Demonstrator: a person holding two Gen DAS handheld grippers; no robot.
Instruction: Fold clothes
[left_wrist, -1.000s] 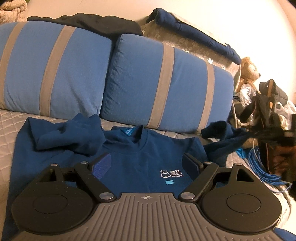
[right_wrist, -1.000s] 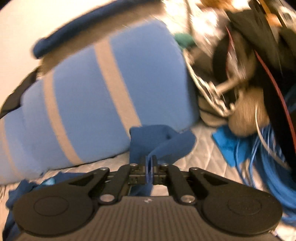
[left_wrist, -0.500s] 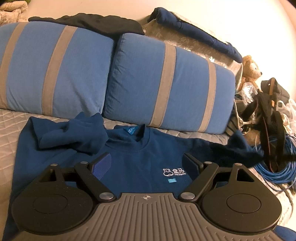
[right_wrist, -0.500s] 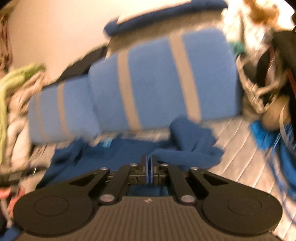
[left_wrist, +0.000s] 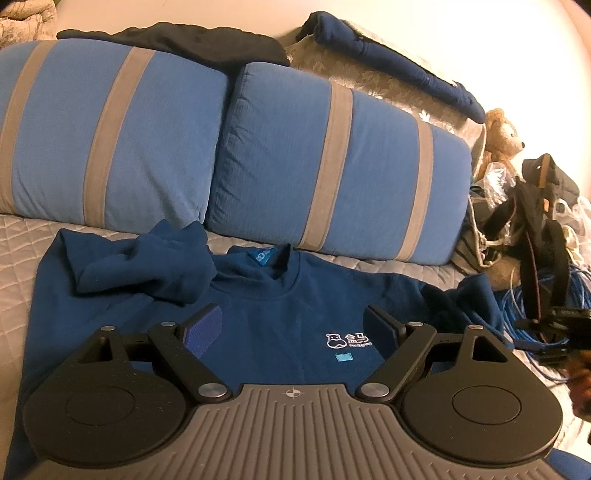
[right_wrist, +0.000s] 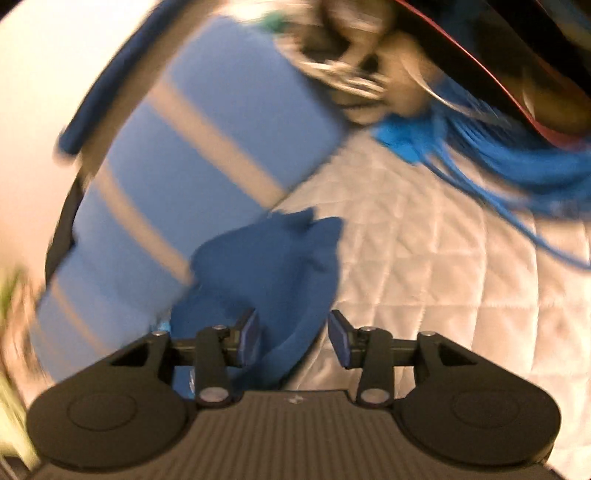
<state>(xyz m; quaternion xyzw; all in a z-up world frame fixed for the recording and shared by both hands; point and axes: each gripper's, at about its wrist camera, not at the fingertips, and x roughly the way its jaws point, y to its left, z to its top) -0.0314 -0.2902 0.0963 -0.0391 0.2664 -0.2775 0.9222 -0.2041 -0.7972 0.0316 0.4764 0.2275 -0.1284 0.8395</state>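
A navy blue sweatshirt (left_wrist: 280, 325) lies front up on the grey quilted bed, collar toward the pillows, with a small white logo on its chest. Its left sleeve (left_wrist: 147, 266) is bunched over the shoulder. Its right sleeve (left_wrist: 461, 302) lies out to the right on the quilt. My left gripper (left_wrist: 291, 328) is open and empty, hovering over the chest. My right gripper (right_wrist: 293, 339) is open just above the right sleeve (right_wrist: 273, 280), which lies loose between and ahead of the fingers. The right wrist view is motion blurred.
Two blue pillows with grey stripes (left_wrist: 332, 166) stand behind the sweatshirt. Dark clothes (left_wrist: 399, 70) lie on top of them. A teddy bear (left_wrist: 502, 133), bags and coiled blue cable (left_wrist: 524, 314) crowd the right side. Quilted bedspread (right_wrist: 443, 258) stretches to the right of the sleeve.
My right gripper was shut on the right sleeve and carried it outward to the right. It has now opened and the sleeve lies on the quilt. The left gripper barely moved.
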